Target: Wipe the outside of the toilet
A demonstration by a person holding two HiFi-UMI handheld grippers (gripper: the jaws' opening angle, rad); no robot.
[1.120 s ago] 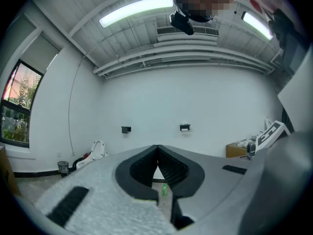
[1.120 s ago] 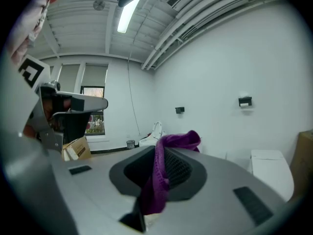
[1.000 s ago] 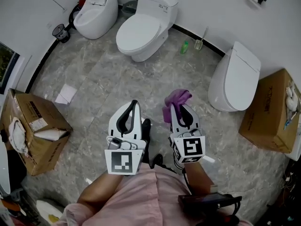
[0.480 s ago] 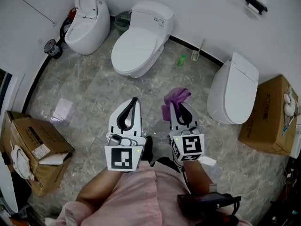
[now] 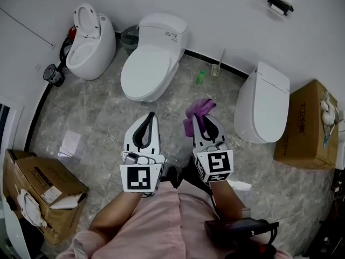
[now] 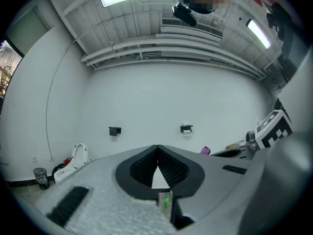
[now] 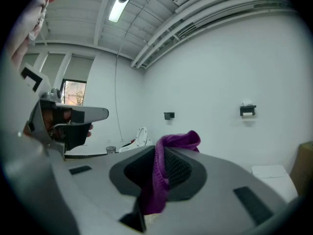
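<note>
Head view: middle toilet (image 5: 145, 69) at the back wall, white, lid down, straight ahead of both grippers and well apart from them. Purple cloth (image 5: 195, 115) pinched in the right gripper (image 5: 202, 118), bunched above the tips and hanging down between the jaws; same in the right gripper view, with the purple cloth (image 7: 164, 165) clamped by the black pads of the right gripper (image 7: 161, 153). Left gripper (image 5: 150, 116) just beside it, pressed together at the tips; in the left gripper view, the left gripper (image 6: 157, 150) with jaws meeting at a point and holding nothing. Left of the middle toilet, a rounder toilet (image 5: 86, 42) with its lid raised, a small black bin (image 5: 52, 74) beside it on the floor. Right of the middle toilet, a green bottle (image 5: 200, 77) and a toilet brush (image 5: 218, 66) near the wall, then a third toilet (image 5: 262, 104), lid down. Farther out, a cardboard box (image 5: 304, 125) at the right beside the third toilet and an open cardboard box (image 5: 38, 190) at the lower left. Grey marbled floor (image 5: 108, 112) under everything, a paper holder (image 5: 280, 3) up on the white wall, pink sleeves (image 5: 161, 225) at the bottom edge
</note>
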